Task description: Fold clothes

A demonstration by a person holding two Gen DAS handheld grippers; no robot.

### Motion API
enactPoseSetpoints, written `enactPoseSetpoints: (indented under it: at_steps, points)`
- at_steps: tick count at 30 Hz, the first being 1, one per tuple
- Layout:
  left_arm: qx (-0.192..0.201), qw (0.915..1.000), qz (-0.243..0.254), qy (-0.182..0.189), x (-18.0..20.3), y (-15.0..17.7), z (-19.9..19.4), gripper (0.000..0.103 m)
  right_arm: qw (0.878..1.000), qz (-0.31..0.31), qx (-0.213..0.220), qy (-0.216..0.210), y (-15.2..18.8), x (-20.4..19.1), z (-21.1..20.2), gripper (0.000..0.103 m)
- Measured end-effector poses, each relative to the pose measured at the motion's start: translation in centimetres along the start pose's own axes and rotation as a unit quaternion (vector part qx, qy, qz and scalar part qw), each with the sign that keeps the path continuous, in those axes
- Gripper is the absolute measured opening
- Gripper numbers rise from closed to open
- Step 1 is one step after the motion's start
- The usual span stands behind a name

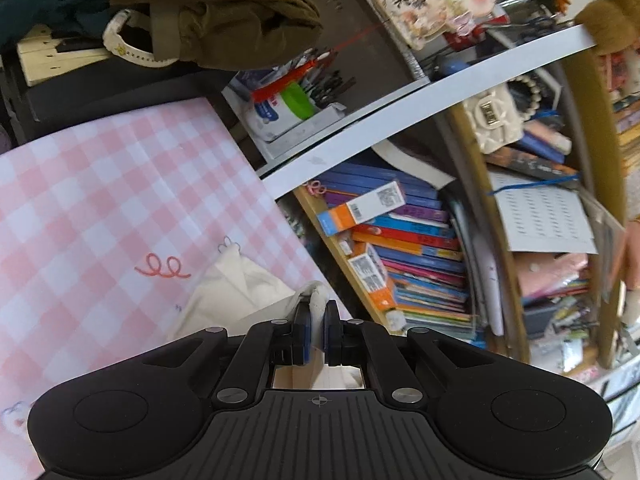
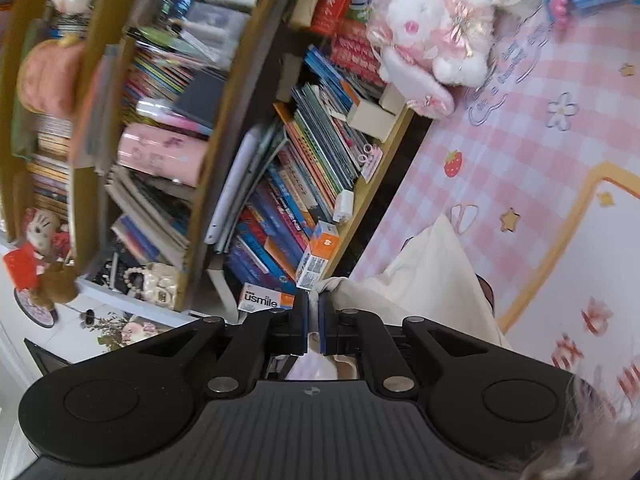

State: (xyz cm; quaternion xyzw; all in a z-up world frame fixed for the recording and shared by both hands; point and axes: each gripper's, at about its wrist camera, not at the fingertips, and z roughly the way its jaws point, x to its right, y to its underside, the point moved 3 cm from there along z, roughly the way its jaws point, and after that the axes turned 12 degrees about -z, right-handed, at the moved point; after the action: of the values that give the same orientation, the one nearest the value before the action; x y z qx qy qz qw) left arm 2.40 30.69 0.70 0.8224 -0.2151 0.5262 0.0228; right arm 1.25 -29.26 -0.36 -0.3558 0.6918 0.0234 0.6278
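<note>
Jaws of left gripper (image 1: pixel 318 322) pinched on a rolled cream hem of the garment (image 1: pixel 236 292); jaws of right gripper (image 2: pixel 313 312) pressed nearly together on another edge of the same cream cloth (image 2: pixel 432 284). Garment lifted at both pinched edges, the rest draping down onto the pink checked bench (image 1: pixel 100 200), near its edge beside the bookshelf. Pale, soft, creased fabric, partly hidden behind each gripper body. Cannot tell what kind of clothing.

On the bench cover around the cloth: red squiggle print (image 1: pixel 162 268) just beside it in the left wrist view; strawberry print (image 2: pixel 453 163), yellow star (image 2: pixel 510 219) and white flower outline (image 2: pixel 562 109) in the right wrist view. Further along the bench, a white-and-pink plush rabbit (image 2: pixel 432 36) against the shelf.

Beyond the bench edge, a crowded bookshelf (image 1: pixel 408 260) with stacked, leaning books, an orange-and-white box (image 1: pixel 364 206) lying on them, and a white shelf board (image 1: pixel 400 120) above. Olive-green clothing (image 1: pixel 208 12) heaped at the far end of the bench, with a white strap (image 1: pixel 128 50) beside it. Cream quilted bag (image 1: pixel 494 120) on the shelf. Everything slightly blurred.
</note>
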Motion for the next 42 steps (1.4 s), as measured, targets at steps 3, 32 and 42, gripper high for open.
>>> enactPoseSetpoints:
  at_steps: [3, 32, 42]
  points:
    - [0.006, 0.9999, -0.01, -0.004, 0.8, -0.4, 1.9, 0.004, 1.0, 0.011, -0.006, -0.004, -1.6, 1.1, 2.5, 0.005]
    - [0.03, 0.9436, 0.245, -0.22, 3.9, 2.8, 12.7, 0.042, 0.964, -0.158, -0.061, 0.207, -6.3, 7.9, 14.1, 0.047]
    - [-0.087, 0.8745, 0.441, -0.182, 6.6, 18.2, 18.8, 0.044, 0.834, -0.493, -0.183, 0.165, 5.7, -2.0, 20.9, 0.049]
